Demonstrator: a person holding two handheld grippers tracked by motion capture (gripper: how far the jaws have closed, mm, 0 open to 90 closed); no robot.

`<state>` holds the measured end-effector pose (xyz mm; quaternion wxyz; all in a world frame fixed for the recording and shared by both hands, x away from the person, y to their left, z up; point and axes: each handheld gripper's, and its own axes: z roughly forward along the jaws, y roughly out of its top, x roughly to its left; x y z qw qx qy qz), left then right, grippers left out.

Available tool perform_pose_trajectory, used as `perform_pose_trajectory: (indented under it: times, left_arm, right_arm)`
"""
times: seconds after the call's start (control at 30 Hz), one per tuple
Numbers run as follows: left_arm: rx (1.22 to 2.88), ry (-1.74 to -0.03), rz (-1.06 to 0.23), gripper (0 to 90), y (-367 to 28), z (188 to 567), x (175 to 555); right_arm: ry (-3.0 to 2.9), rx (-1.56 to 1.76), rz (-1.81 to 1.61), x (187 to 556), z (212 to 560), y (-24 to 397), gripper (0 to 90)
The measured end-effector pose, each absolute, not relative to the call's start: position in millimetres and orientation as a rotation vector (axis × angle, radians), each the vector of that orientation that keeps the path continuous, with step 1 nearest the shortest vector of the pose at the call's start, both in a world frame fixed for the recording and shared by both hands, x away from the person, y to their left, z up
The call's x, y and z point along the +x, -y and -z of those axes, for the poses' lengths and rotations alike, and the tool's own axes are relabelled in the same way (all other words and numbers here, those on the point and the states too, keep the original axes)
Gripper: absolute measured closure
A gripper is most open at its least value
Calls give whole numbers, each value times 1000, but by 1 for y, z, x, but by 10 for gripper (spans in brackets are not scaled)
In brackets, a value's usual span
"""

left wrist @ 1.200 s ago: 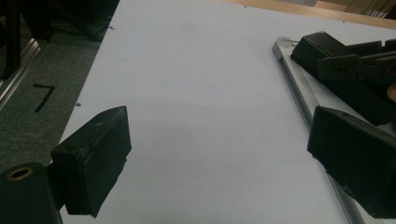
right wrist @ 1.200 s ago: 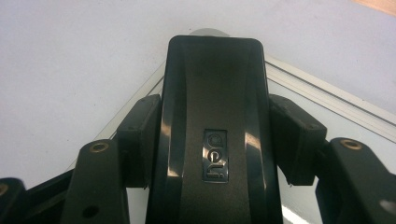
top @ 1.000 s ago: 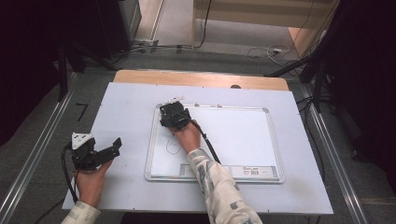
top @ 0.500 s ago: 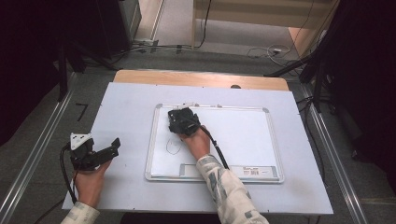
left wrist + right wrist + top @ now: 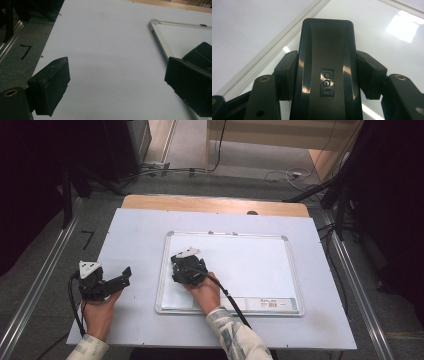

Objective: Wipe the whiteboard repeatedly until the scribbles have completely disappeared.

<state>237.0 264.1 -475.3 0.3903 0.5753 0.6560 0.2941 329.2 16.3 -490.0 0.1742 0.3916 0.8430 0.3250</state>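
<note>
- Black plastic, that is the eraser (image 5: 327, 72) we grip: our right tongs (image 5: 186, 268) are clenched on its two long sides, and it sits on the whiteboard (image 5: 250, 265) near the board's left edge, pressed flat as far as we can judge.
- Our left tongs (image 5: 102, 282) rest on the counter (image 5: 135, 227) well left of the board, released, with nothing between them.
- We judge the main risk to be the board sliding: nothing pins it, so a hard wipe could push it across the counter.
- Close to the metal frame (image 5: 160, 45), the eraser could catch on the rim and twist out of our grip.
- A tilted wrist would lift one end of the eraser and leave streaks.
- On the eraser's back we read the raised word "deli".
- On the floor left of the counter a black "7" (image 5: 25, 51) is marked.
- The sticker (image 5: 270, 304) on the board's lower rim is too small for us to read.
</note>
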Motion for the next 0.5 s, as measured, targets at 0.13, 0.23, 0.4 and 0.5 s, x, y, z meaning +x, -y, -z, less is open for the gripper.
perform_pose_trajectory:
  times: [0.13, 0.23, 0.4, 0.5]
  left_arm:
    - [1463, -1665, -748, 65, -264, 475, 237]
    - [1462, -1666, -744, 65, -264, 476, 237]
    - [1457, -1667, -746, 65, -266, 475, 235]
    - [1449, -1672, -745, 65, -267, 476, 235]
  right_arm:
    - [-2396, 1096, -926, 317, 491, -26, 374]
    - [-2407, 1092, -927, 317, 490, -26, 372]
    - [-2415, 1088, -937, 325, 491, -24, 371]
    - [-2405, 1097, -931, 332, 490, -21, 371]
